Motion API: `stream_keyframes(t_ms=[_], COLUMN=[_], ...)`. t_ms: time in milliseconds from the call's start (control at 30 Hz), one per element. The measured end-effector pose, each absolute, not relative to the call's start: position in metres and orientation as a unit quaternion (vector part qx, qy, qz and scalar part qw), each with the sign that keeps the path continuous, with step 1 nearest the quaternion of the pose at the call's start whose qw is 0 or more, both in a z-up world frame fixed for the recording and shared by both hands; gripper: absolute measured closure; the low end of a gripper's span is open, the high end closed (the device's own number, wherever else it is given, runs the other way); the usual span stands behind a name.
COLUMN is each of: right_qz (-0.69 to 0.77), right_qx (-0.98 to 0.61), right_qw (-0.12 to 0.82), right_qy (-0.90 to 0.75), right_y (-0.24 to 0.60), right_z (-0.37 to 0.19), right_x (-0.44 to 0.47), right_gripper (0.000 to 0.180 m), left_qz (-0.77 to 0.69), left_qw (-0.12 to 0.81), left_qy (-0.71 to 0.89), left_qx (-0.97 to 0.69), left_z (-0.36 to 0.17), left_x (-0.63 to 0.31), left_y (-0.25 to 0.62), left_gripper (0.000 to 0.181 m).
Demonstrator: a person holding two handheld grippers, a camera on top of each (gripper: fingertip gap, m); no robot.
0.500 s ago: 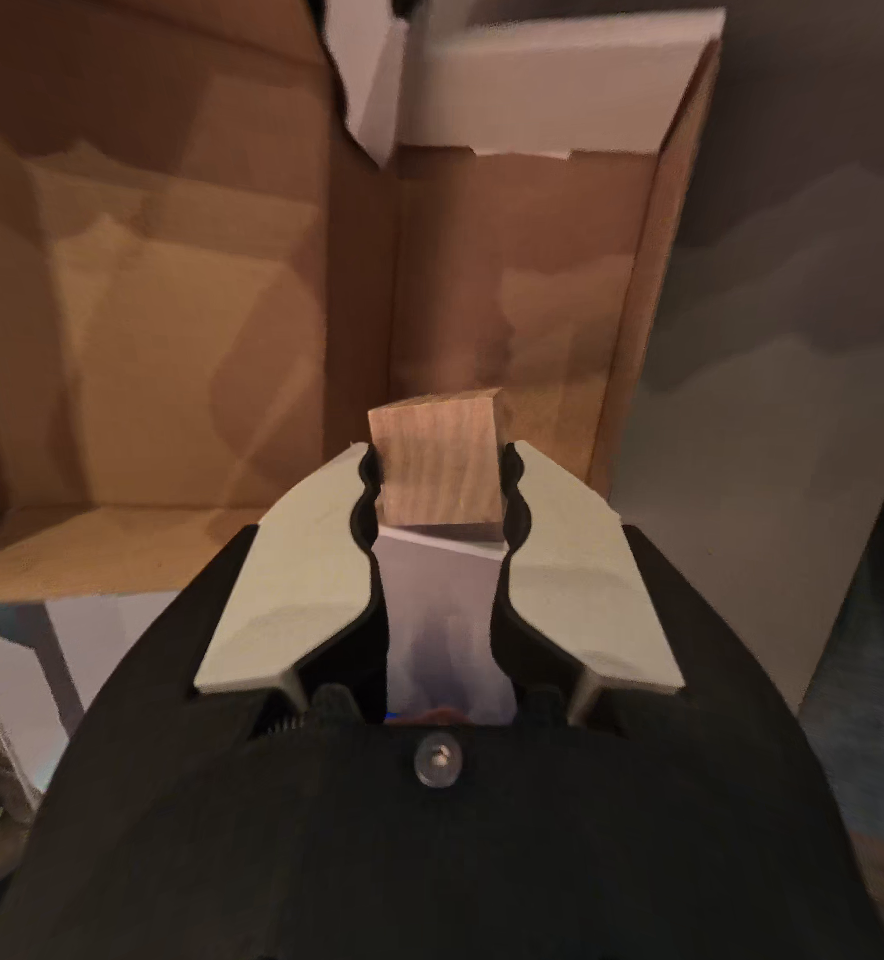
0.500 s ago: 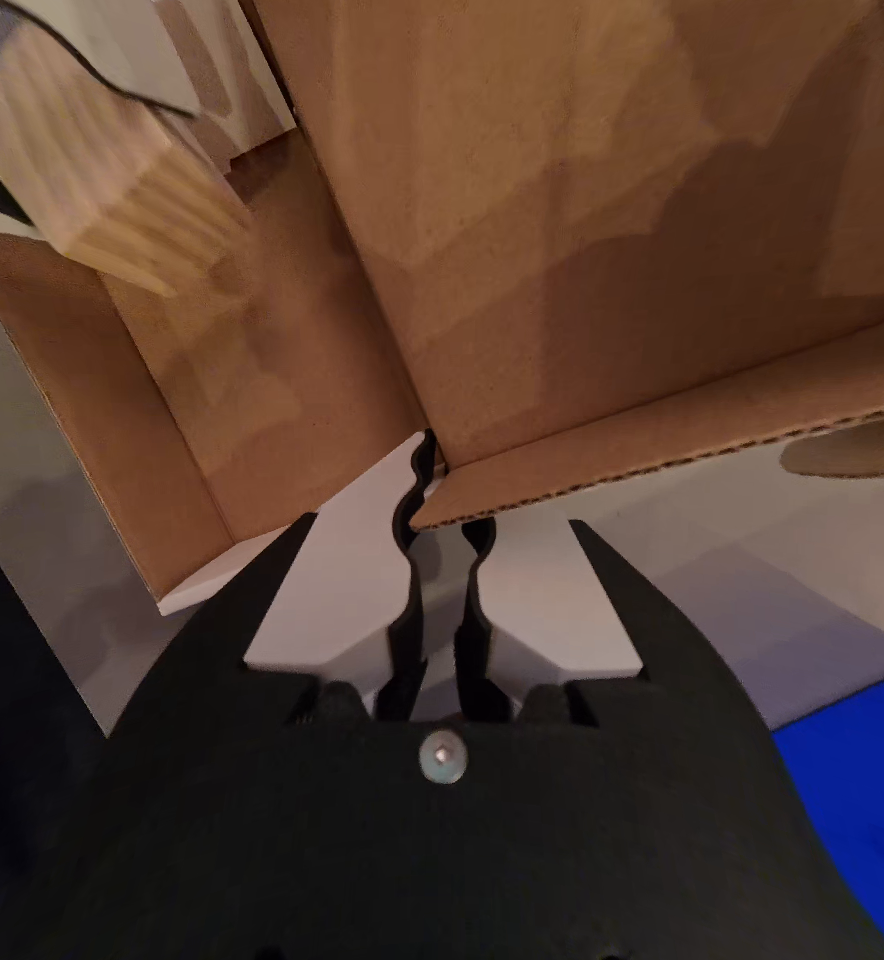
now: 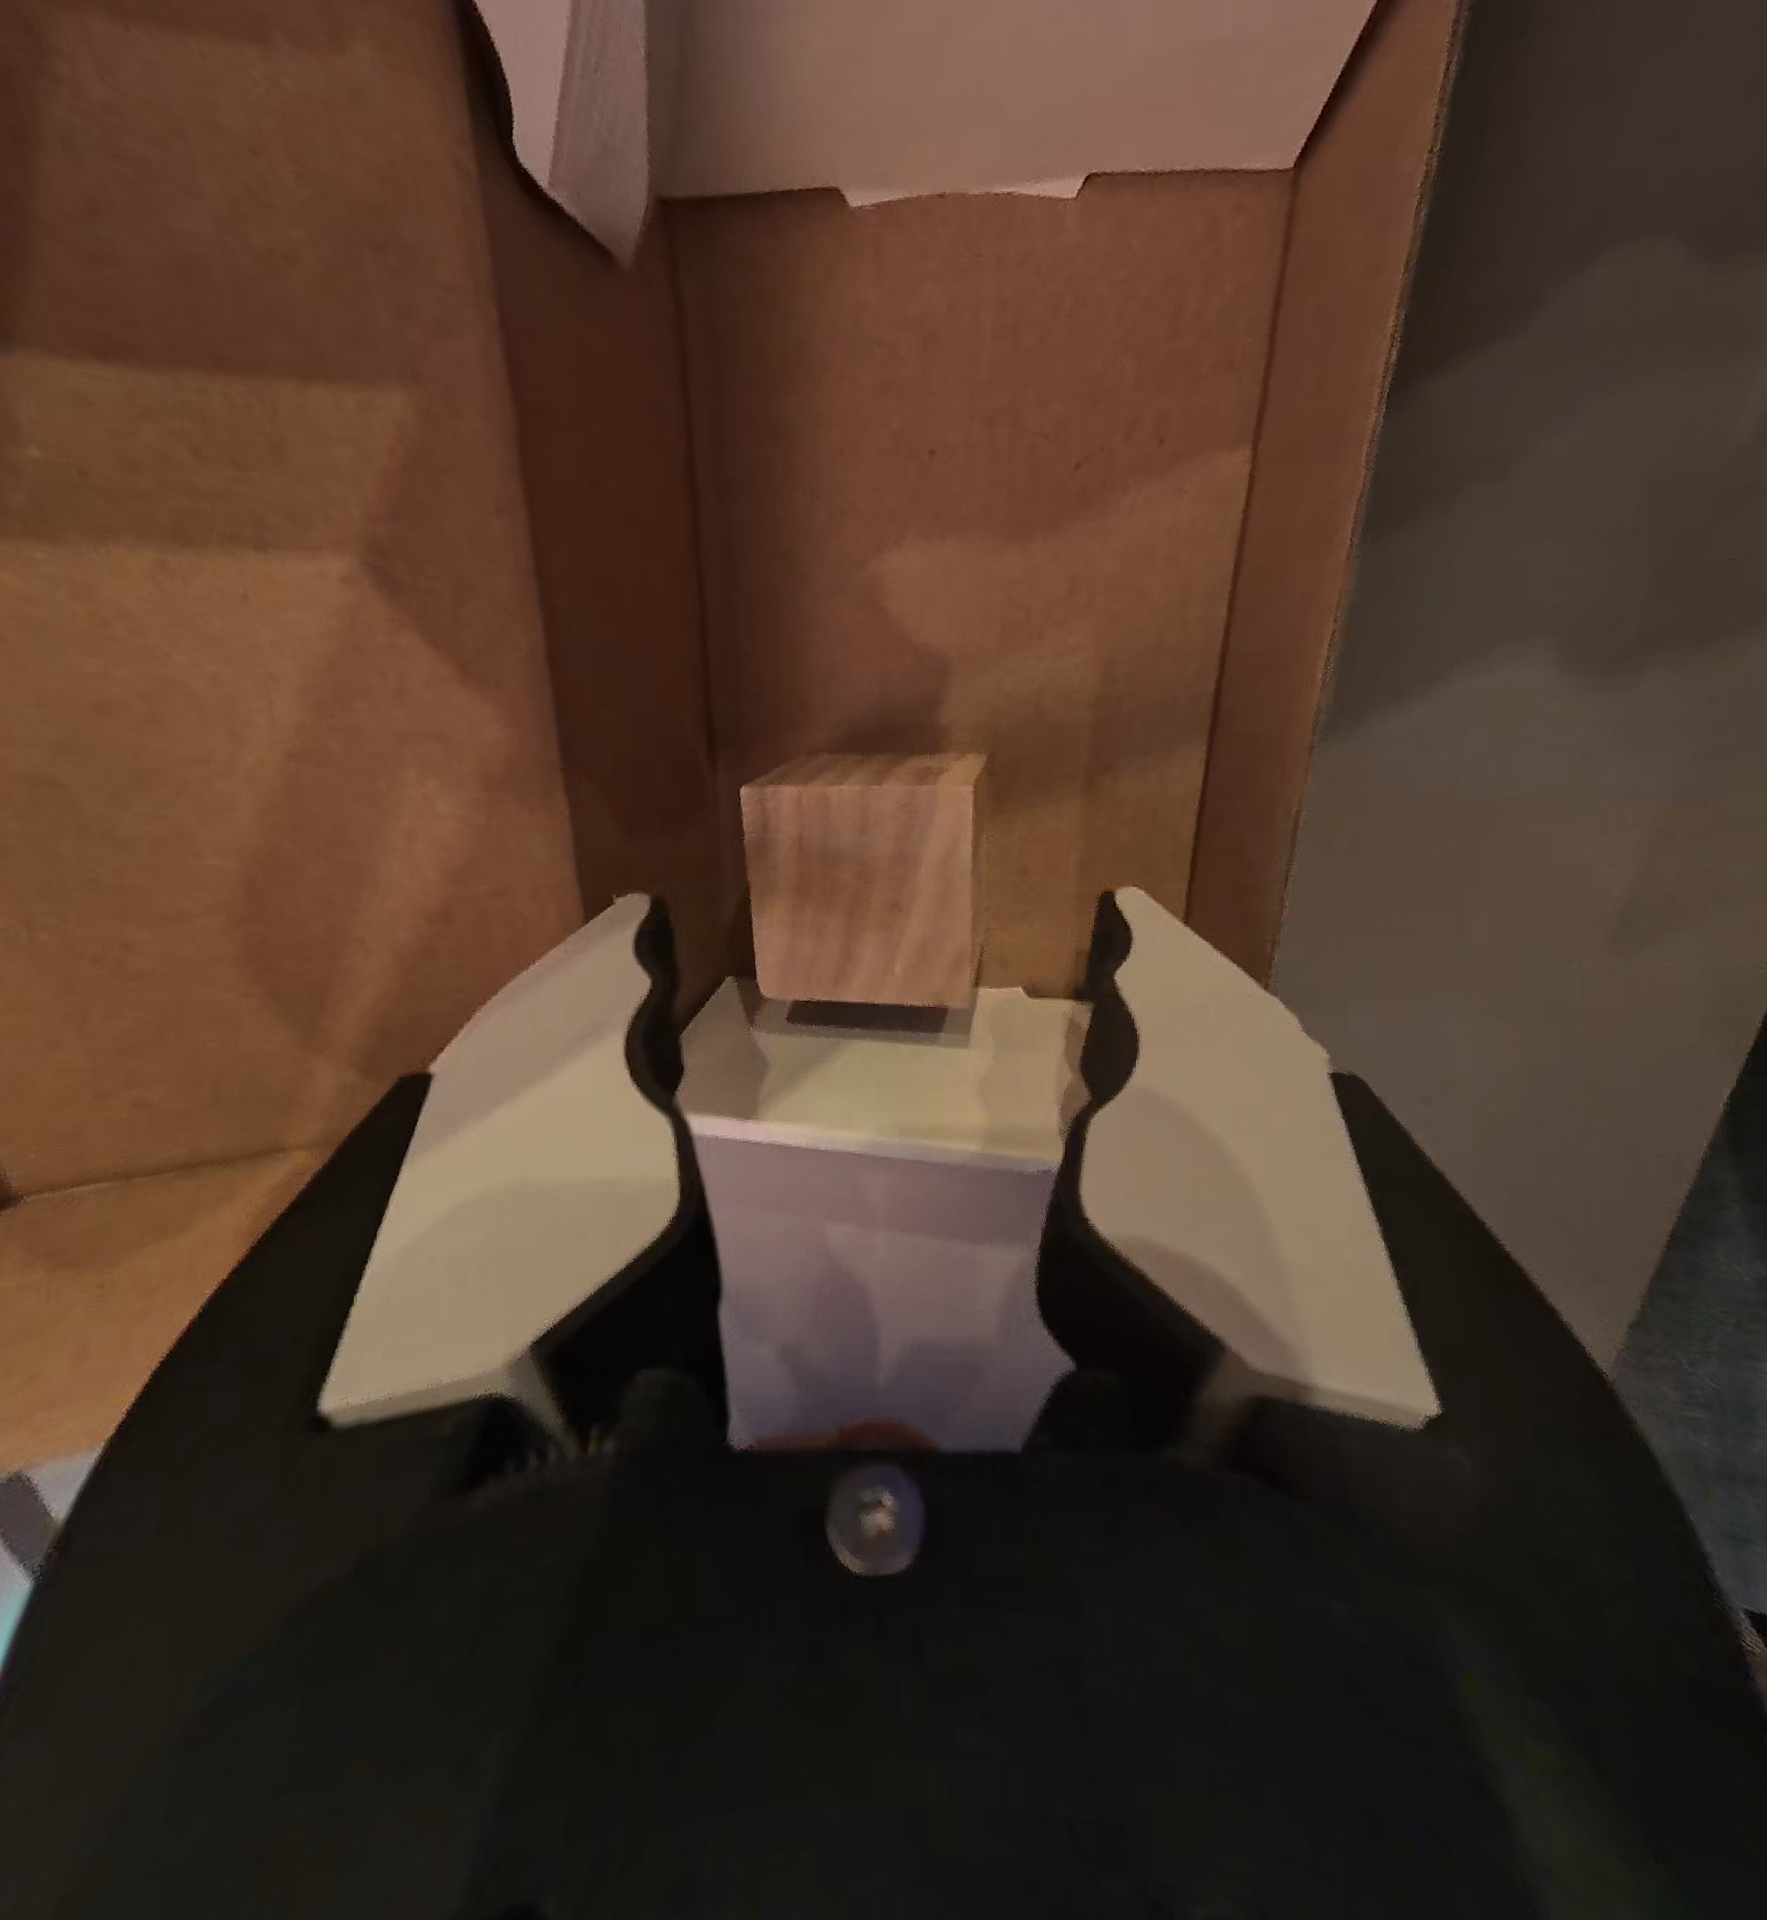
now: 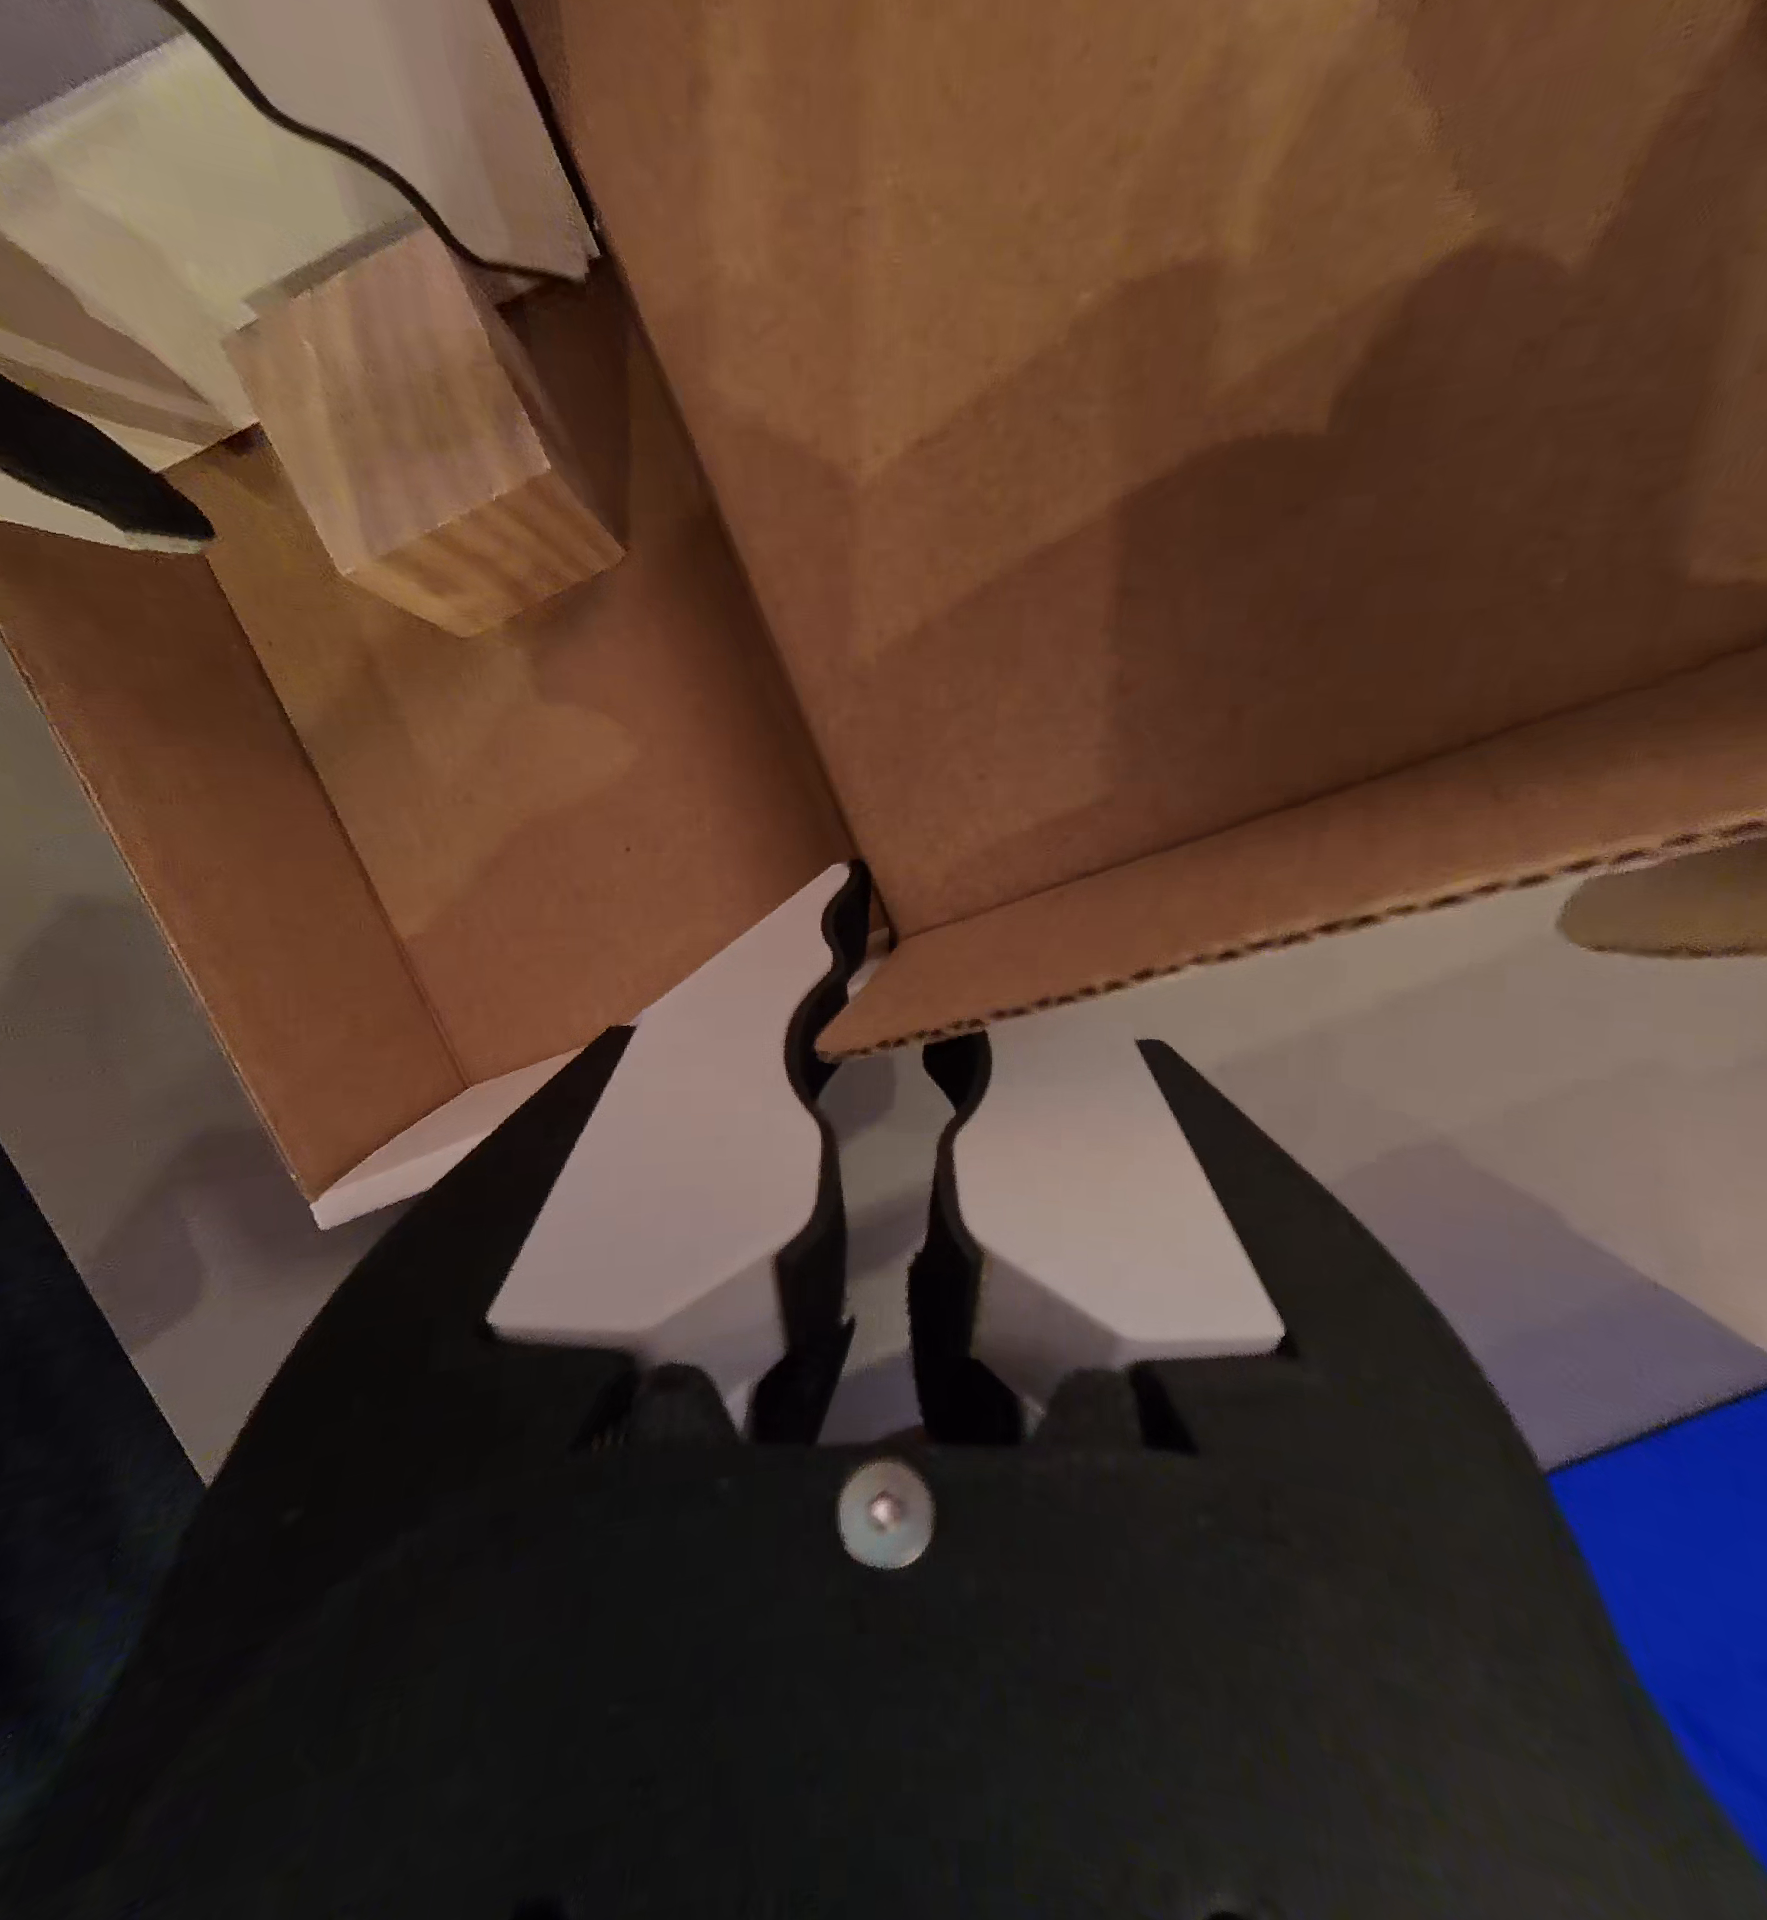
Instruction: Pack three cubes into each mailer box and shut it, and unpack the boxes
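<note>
Where left gripper (image 3: 884,961) clenched cube (image 3: 863,883) before, jaws now spread, cube free; right gripper (image 4: 884,971) pinches mailer box (image 4: 1274,935) flap

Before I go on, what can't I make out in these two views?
- Cube count: in the left wrist view, the left gripper and the near wall of the box hide the floor. Only one cube shows.
- Cube's underside: hidden behind that wall, so I cannot tell whether it is resting or falling.
- Right gripper: in the right wrist view, a cardboard flap covers one jaw tip.
</note>
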State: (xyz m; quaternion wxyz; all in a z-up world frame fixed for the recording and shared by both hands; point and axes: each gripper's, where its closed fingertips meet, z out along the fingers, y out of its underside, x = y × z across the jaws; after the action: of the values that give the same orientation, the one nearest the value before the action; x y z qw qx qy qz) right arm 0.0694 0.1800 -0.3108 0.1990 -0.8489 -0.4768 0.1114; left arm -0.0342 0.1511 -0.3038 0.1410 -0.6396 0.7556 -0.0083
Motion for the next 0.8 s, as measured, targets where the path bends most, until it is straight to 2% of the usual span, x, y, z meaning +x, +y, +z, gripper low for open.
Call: stream_keyframes(t_ms=[200, 300, 433, 533, 633, 800], right_qz=[0.111, 0.109, 0.107, 0.107, 0.107, 0.108], right_qx=[-0.849, -0.848, -0.848, -0.85, -0.85, -0.851], right_qw=[0.197, 0.196, 0.195, 0.193, 0.192, 0.192], right_qy=[-0.477, -0.48, -0.48, -0.479, -0.478, -0.477], right_y=[0.179, 0.179, 0.179, 0.18, 0.18, 0.18], right_z=[-0.311, -0.311, -0.311, -0.311, -0.311, -0.312], right_x=[0.071, 0.071, 0.071, 0.071, 0.07, 0.07], right_gripper=[0.175, 0.175, 0.175, 0.175, 0.175, 0.175], left_qz=[-0.005, 0.025, 0.082, 0.095, 0.07, 0.111], left_qw=[0.248, 0.288, 0.304, 0.283, 0.236, 0.15], left_qy=[0.722, 0.666, 0.567, 0.526, 0.511, 0.559], left_qx=[-0.646, -0.688, -0.761, -0.796, -0.823, -0.808], left_z=[-0.233, -0.191, -0.166, -0.181, -0.222, -0.285], left_x=[-0.06, -0.12, -0.222, -0.276, -0.297, -0.322], left_y=[0.14, 0.15, 0.168, 0.172, 0.171, 0.18], left_gripper=[0.116, 0.125, 0.123, 0.125, 0.127, 0.132])
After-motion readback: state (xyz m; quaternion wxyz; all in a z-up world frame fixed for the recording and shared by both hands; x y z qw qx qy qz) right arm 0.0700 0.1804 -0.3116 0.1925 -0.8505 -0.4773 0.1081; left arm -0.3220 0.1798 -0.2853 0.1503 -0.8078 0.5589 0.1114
